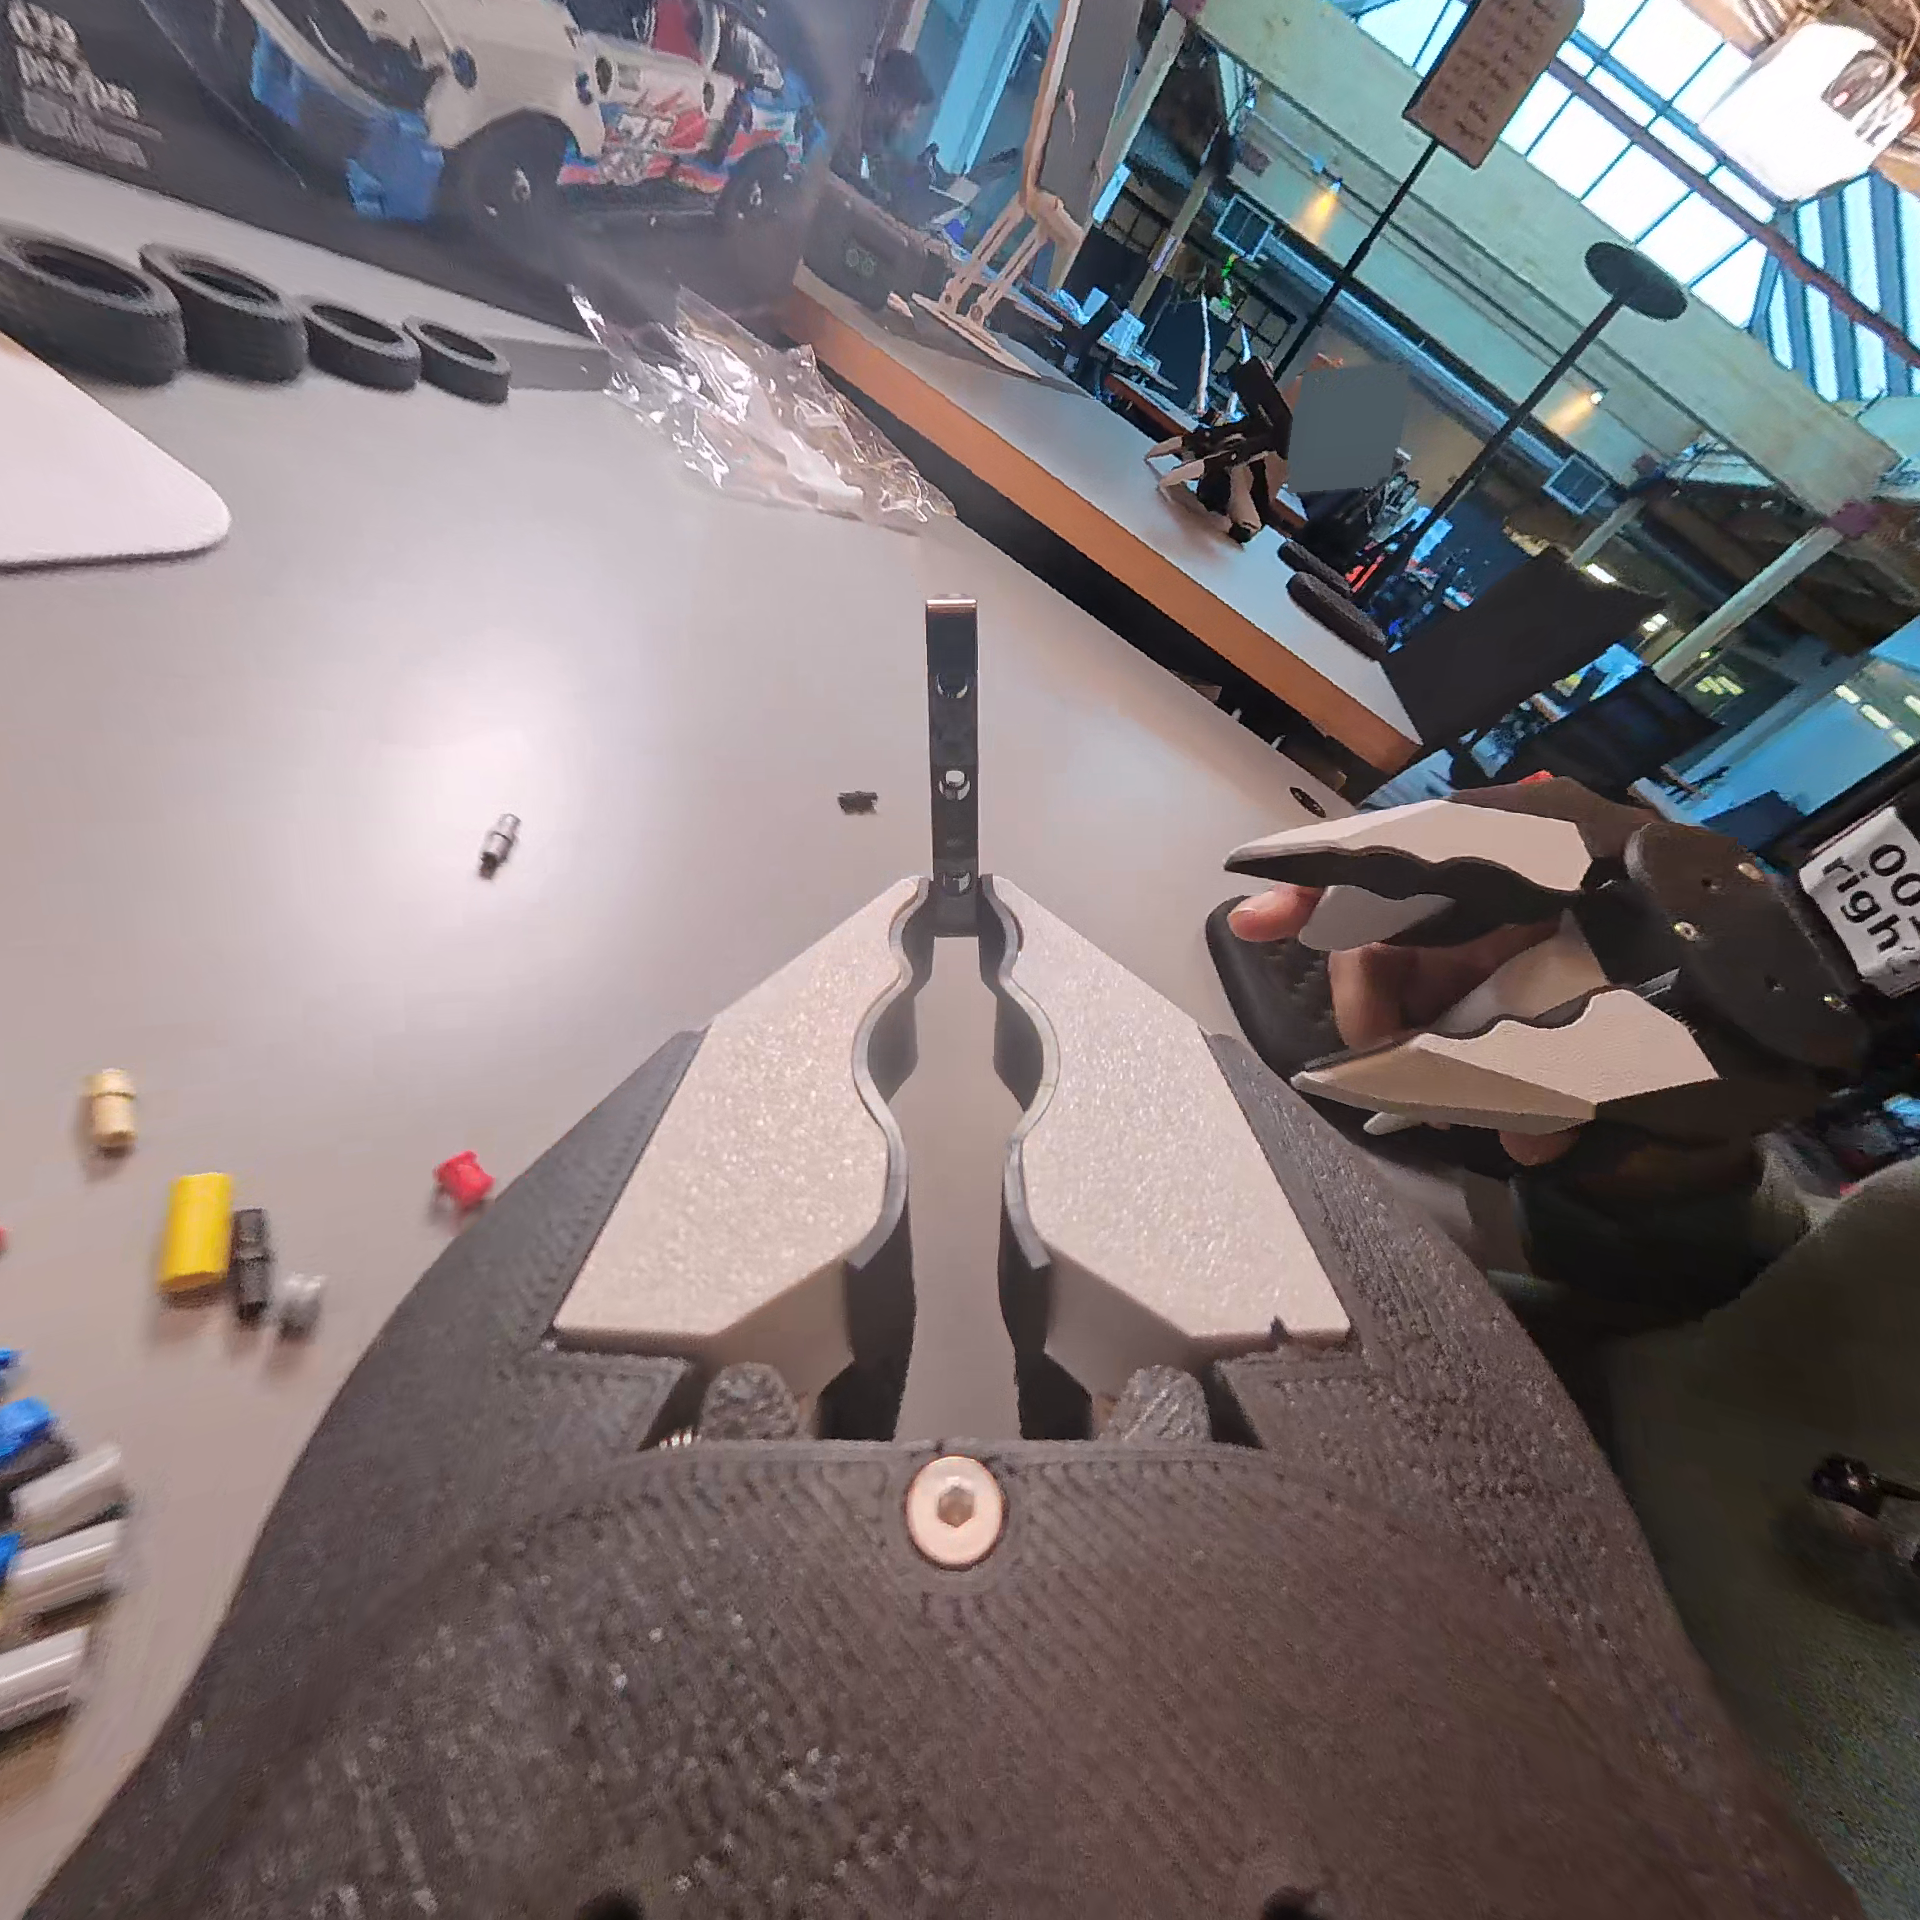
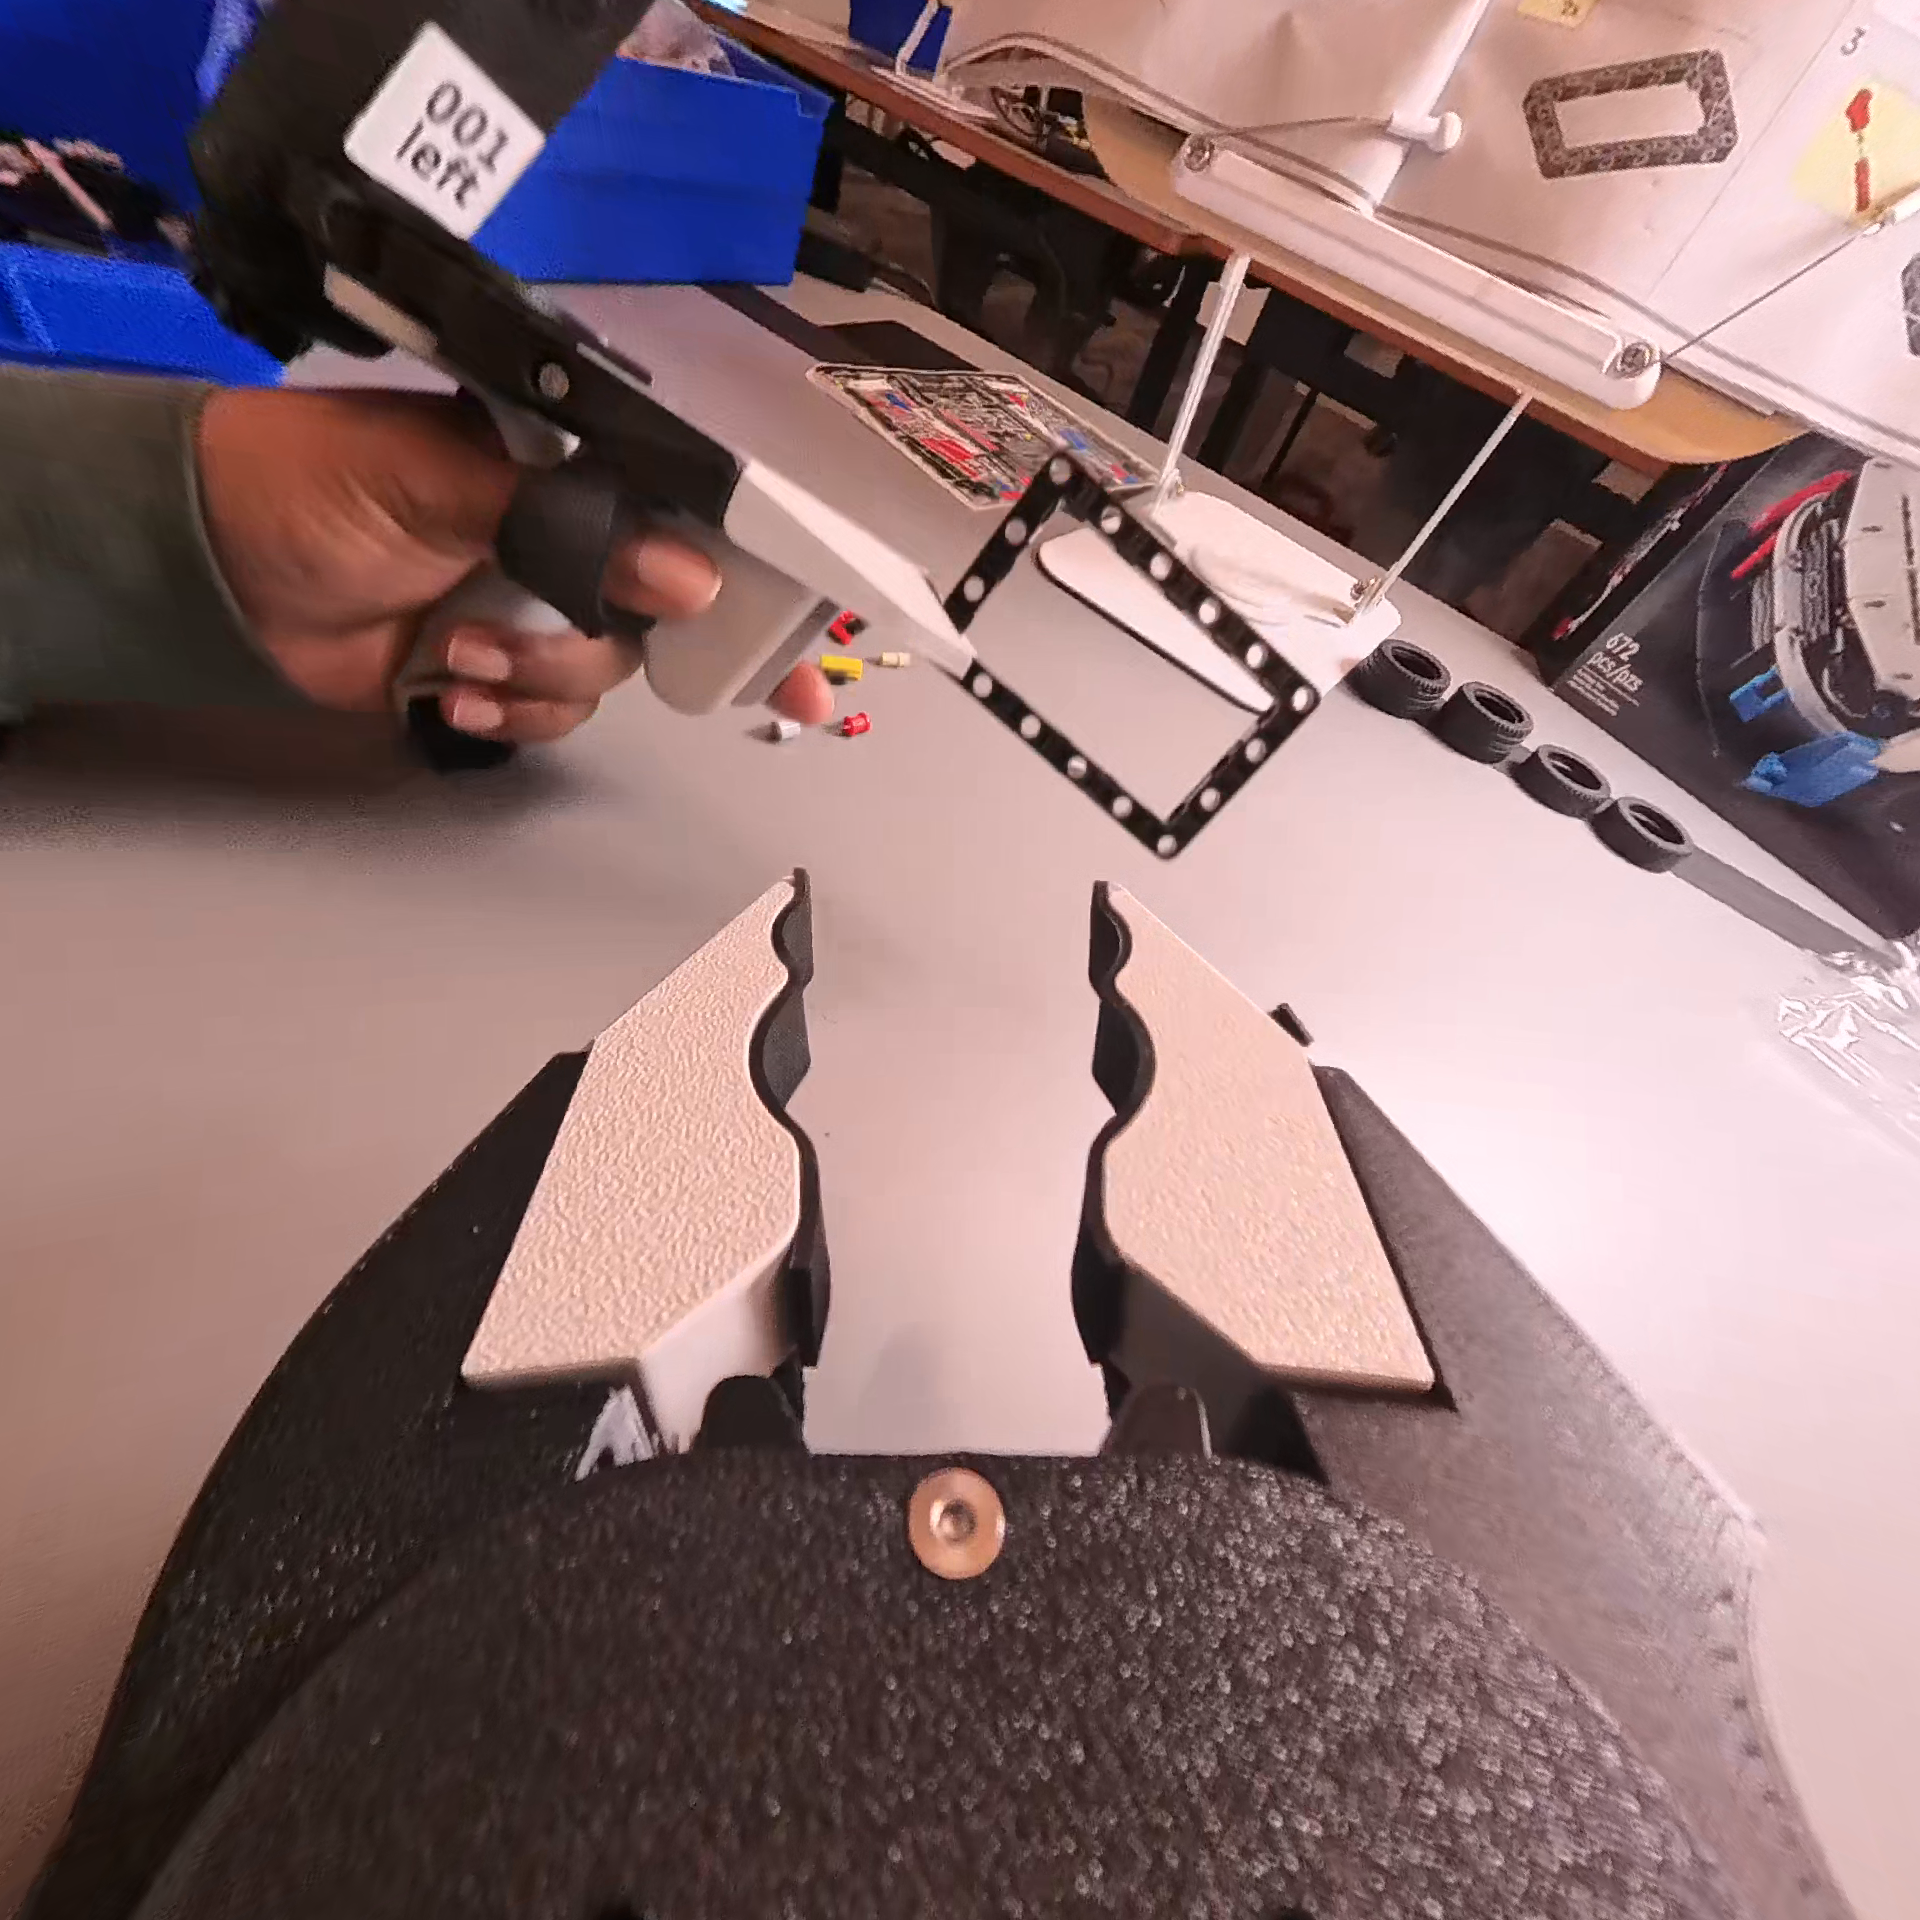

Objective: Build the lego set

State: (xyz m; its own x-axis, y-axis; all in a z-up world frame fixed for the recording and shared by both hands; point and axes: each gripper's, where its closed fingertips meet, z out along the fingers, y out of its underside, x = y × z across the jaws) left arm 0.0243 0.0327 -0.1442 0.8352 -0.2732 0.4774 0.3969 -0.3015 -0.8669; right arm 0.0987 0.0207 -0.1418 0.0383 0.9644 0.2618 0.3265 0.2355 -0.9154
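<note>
Frame pinched by one edge at the tips of my left claw, its black length sticking straight out ahead of the fingers, off the table. My right claw is spread and holds nothing, and the frame hangs just ahead of it, slightly to the left, tilted on a corner. Loose pins, one red, one yellow, lie left of my left claw, and four tyres sit ahead and right of my right one.
</note>
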